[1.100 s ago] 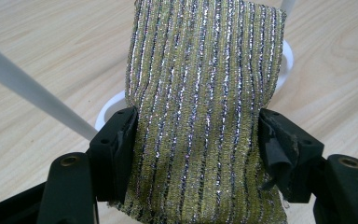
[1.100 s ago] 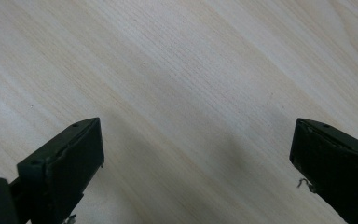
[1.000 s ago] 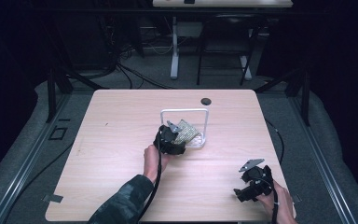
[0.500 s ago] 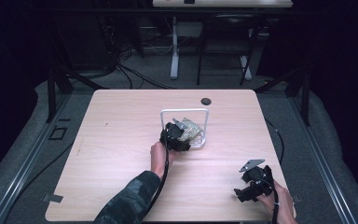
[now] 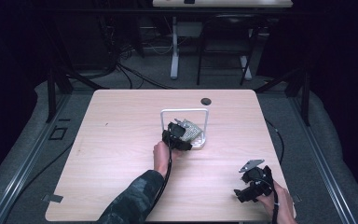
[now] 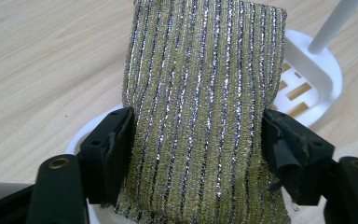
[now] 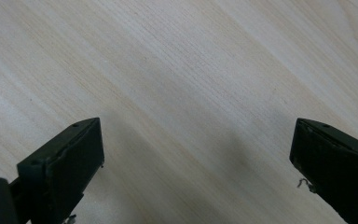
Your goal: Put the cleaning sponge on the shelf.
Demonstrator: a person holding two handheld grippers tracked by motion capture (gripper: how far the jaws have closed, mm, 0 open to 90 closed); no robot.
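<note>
On the white rack (image 5: 200, 140) at the middle of the tabletop (image 5: 121, 140), we lay the glittery striped scouring pad (image 6: 200, 107) flat. Our left tool (image 6: 198, 140) has just been opening — its jaws flank the pad's sides, loosening, likely to leave it there. Our right tool (image 7: 196, 154) waits wide and empty over bare wood near the front right corner — clear of the work.

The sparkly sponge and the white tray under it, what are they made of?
The sponge looks like a scrubbing pad in knitted cloth of yellow-green yarn with shiny silver threads: you can see ribbed stripes that glitter. The white tray looks like smooth moulded plastic, slightly glossy, with drain slots cut through it. The table looks like pale wood or wood-print laminate, showing grain lines.
</note>
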